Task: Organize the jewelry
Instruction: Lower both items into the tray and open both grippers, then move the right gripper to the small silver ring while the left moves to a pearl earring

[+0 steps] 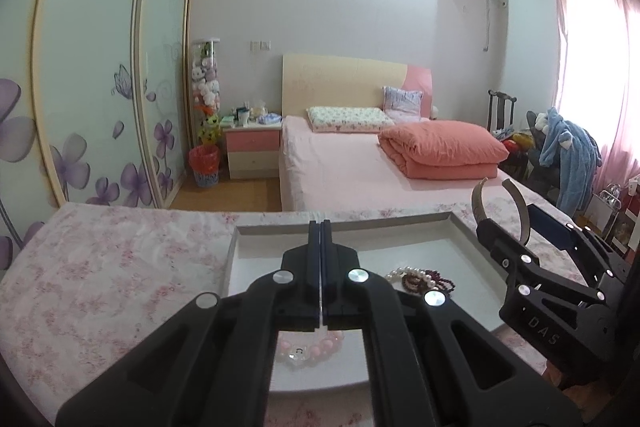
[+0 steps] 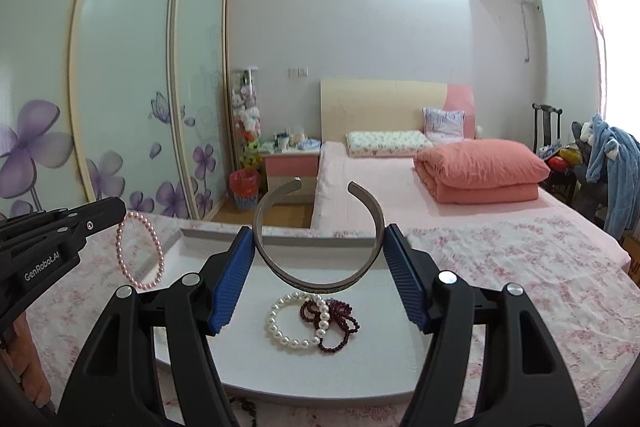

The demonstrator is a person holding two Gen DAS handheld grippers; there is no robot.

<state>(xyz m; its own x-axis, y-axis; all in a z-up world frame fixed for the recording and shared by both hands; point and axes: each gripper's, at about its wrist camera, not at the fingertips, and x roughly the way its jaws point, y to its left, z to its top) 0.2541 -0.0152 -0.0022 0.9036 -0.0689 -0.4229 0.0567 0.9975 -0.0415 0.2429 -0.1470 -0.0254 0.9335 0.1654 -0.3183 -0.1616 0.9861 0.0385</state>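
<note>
A white tray point(image 2: 280, 379) lies on a floral cloth. In it lie a white pearl bracelet point(image 2: 294, 327) and a dark red bead bracelet point(image 2: 334, 323), touching. My right gripper point(image 2: 320, 263) is shut on a silver open cuff bangle point(image 2: 320, 239), held above the tray; it also shows in the left wrist view point(image 1: 500, 211). My left gripper point(image 1: 320, 227) is shut on a pink bead bracelet point(image 2: 140, 251) that hangs from its tip over the tray's left edge; in the left wrist view the bracelet point(image 1: 312, 347) shows below the fingers.
The floral cloth point(image 2: 500, 287) covers the surface around the tray. Beyond are a pink bed point(image 2: 400, 183) with a folded orange quilt point(image 2: 480, 163), a nightstand point(image 2: 290, 163), a flowered wardrobe point(image 2: 140, 87) at left, and a chair with blue clothing point(image 2: 608, 163) at right.
</note>
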